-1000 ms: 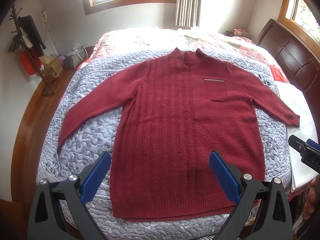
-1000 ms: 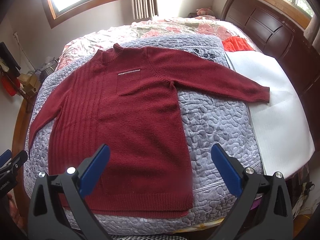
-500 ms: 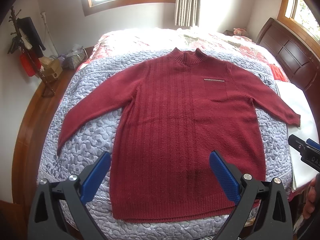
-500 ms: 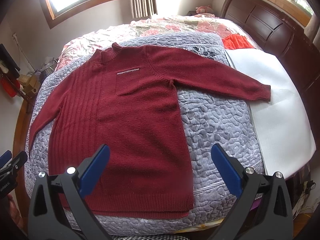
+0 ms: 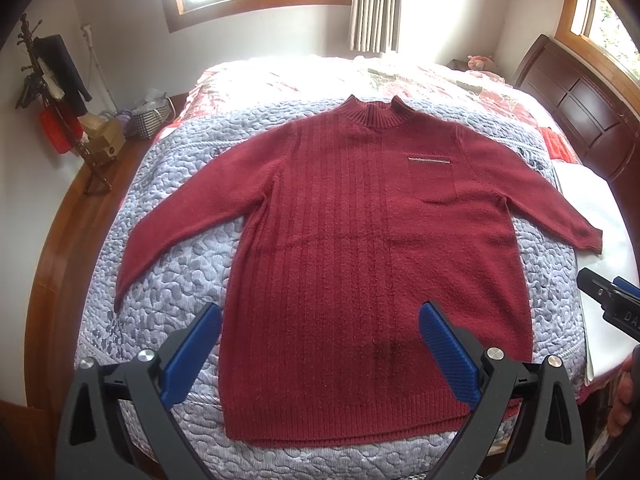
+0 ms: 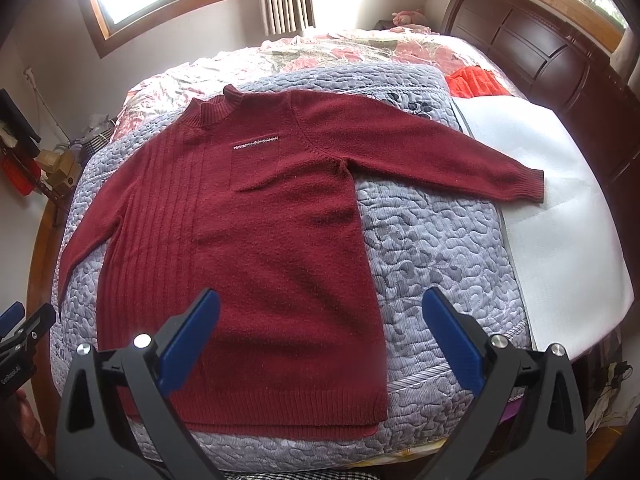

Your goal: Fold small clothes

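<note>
And there's the dark red knit sweater [image 5: 360, 248], lying flat and face up on the grey quilted bedspread [image 5: 172, 264], collar away, hem at the near edge, both sleeves spread wide, chest pocket showing, not a fold in it.

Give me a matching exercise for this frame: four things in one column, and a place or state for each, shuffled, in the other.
Things:
1. red sweater
2. white sheet
3. left gripper
4. sweater cuff

Places or states:
A. open, holding nothing
B. resting on the white sheet
C. spread flat, sleeves out, on the grey quilt
D. beside the quilt, nearer the headboard

Pairs: 1-C, 2-D, 3-A, 4-B
</note>
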The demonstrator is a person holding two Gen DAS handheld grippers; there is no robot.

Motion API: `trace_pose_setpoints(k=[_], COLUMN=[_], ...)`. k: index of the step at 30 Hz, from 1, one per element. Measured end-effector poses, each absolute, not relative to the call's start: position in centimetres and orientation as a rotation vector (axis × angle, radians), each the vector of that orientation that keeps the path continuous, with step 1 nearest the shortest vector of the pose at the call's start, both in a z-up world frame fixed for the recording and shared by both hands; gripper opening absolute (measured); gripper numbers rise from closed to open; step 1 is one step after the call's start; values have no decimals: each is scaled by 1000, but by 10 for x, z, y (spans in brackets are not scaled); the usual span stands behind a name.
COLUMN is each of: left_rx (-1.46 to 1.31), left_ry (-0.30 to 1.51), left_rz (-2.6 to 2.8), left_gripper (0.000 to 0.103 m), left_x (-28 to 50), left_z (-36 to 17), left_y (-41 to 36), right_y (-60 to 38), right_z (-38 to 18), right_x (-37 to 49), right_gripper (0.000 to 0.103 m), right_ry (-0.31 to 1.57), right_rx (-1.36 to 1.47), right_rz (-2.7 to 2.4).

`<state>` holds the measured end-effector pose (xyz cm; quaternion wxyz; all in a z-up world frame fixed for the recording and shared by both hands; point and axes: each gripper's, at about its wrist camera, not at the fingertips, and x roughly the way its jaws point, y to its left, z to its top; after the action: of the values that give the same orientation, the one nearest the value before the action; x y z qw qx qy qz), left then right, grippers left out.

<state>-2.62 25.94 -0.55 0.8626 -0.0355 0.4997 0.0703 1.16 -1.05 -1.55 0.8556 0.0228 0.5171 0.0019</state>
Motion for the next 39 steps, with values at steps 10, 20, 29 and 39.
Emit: trace_pose_setpoints(k=[10,20,29,39], left_rx=[-78,-80,-58,-28], left_ry=[1047,1050,1064,1018], left_rz=[149,149,148,34], left_gripper=[99,99,99,99], left_x=[-24,-21,1,88], left_z=[-5,-5,-14,-15], left_y=[258,256,231,118], right_y=[-10,-16,-53,-261], right_z=[-19,-20,-29,-52], right_x=[16,22,42,125], right_gripper=[100,100,100,100], right_ry=[1096,1102,1120,1080], right_rx=[49,55,106,197], right_rz=[5,10,26,-183])
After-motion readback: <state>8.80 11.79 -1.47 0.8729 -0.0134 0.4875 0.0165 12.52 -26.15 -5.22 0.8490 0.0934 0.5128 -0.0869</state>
